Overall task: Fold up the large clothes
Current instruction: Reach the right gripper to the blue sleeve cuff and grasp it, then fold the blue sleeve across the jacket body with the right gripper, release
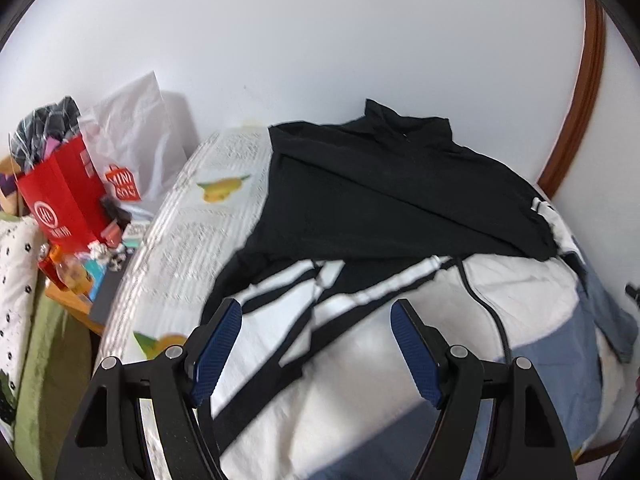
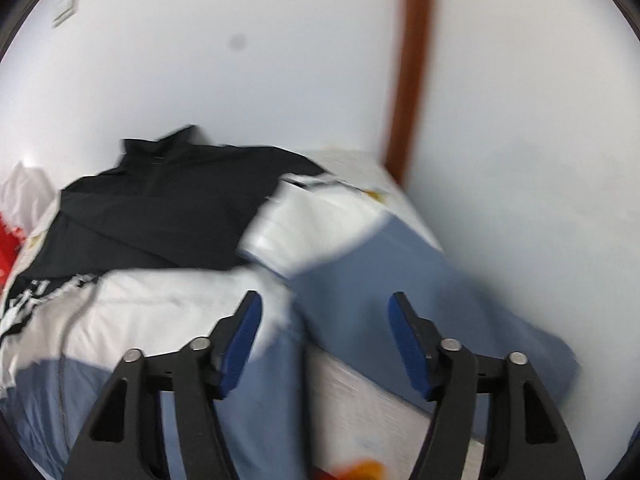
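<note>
Right now both tools hold nothing: the left hand-held gripper (image 1: 316,316) has its blue pads spread wide over the clothes, and the right hand-held gripper (image 2: 324,312) is spread wide too, hanging over the bed's right edge. The clothes lie in a heap on the bed (image 1: 188,240). A black top (image 1: 384,188) lies at the far side by the wall, with its collar sticking up. Nearer is a white and blue jacket (image 1: 520,292) with black and white stripes (image 1: 288,292), and part of it hangs over the right edge of the bed (image 2: 400,300). I think no fold has started yet, so a few things could go wrong. The black top sits on the stripy part, so a pull on the jacket could drag the top along and mess up both. A thin black cord (image 1: 486,312) runs across the white cloth; a pad could catch it and tug the jacket crooked. The blue part hanging off the edge could slide down to the floor if it is pinched in a bad spot. The right view is blurry, so a grab made in a hurry could miss the hem. At the bed's left edge stands a red bag (image 1: 64,196) full of things, and a big swing of cloth could knock it.
</note>
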A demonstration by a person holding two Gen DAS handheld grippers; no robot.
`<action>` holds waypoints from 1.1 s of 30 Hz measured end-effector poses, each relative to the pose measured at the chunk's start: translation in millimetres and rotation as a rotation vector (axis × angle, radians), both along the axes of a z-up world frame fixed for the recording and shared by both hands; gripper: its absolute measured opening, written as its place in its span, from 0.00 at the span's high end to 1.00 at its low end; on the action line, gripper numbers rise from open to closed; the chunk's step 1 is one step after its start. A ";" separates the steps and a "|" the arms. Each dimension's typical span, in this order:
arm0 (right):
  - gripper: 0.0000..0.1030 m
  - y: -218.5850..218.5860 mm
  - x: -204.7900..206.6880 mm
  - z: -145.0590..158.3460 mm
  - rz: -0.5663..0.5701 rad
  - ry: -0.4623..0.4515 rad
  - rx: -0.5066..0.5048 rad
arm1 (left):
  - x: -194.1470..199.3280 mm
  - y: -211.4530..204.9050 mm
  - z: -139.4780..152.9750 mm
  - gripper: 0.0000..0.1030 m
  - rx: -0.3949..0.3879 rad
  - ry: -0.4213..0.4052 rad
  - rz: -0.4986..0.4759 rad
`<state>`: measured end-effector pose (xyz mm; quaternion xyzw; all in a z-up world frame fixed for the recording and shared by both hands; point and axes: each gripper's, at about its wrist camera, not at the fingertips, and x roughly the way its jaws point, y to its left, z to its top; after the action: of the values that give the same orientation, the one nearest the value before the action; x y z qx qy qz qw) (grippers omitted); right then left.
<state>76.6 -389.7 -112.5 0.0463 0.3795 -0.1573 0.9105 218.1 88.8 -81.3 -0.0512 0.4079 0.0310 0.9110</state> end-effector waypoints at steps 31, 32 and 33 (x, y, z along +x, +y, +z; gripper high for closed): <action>0.99 -76.3 -62.8 -88.9 -0.131 0.149 -0.084 | -37.2 -10.6 -24.0 0.27 0.086 0.080 0.030; 0.99 -72.9 -65.7 -78.6 -0.136 0.124 -0.094 | -38.3 -7.4 -25.3 0.27 0.112 0.076 0.040; 0.99 -69.1 -67.3 -67.3 -0.139 0.096 -0.107 | -39.4 -3.9 -27.3 0.27 0.137 0.072 0.052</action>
<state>9.3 -458.8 -179.8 0.0160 0.4096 -0.2422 0.8794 178.7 84.9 -108.6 0.0019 0.4359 0.0843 0.8960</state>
